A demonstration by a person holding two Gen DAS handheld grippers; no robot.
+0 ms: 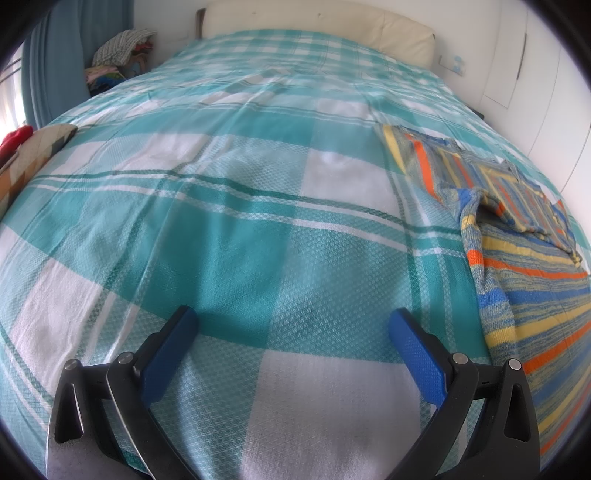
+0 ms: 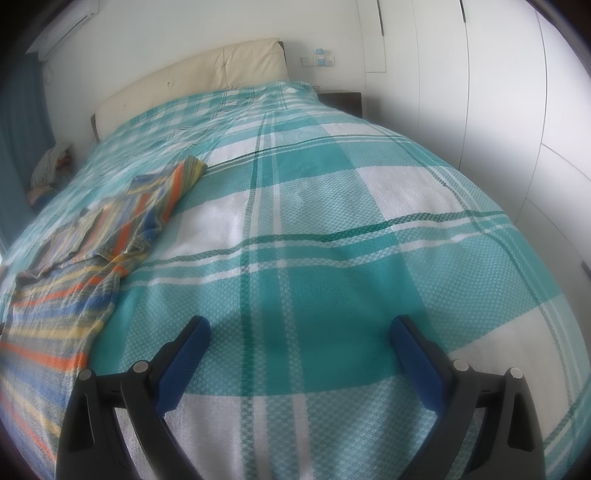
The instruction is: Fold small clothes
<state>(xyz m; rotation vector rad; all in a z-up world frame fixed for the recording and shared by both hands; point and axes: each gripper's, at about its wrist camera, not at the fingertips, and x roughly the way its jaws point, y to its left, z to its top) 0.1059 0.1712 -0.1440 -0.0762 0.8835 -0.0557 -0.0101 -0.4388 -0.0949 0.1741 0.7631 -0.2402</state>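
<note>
Over the bed [image 1: 236,229] both grippers hang wide open, and neither has anything between its fingers. Left gripper [image 1: 291,317] shows its blue pads spread far apart above a teal-and-white check of the bedspread, with only bare cloth in the gap. Right gripper [image 2: 299,325] is the same story: fingers splayed wide, nothing held, just the checked spread below.

Now the garment. It's a striped knit top [image 1: 524,280], bands of blue, yellow and orange, lying flat on the bed. From the left wrist view it sits off to the right of the left gripper, near but not touching the right-hand finger. From the right wrist view the same top [image 2: 74,280] lies to the left of the right gripper, so it rests on the bed between the two tools. Its upper part looks doubled over onto itself, with a sleeve [image 1: 417,155] stretched up toward the headboard [image 1: 317,26]; the exact fold is hard to read through the lens curve.

Beyond the bed, a cream headboard stands at the far end. Beside the bed's far left corner, a heap of clothes [image 1: 118,55] sits by a blue curtain [image 1: 55,55]. White wardrobe doors [image 2: 498,110] run along the bed's right side
</note>
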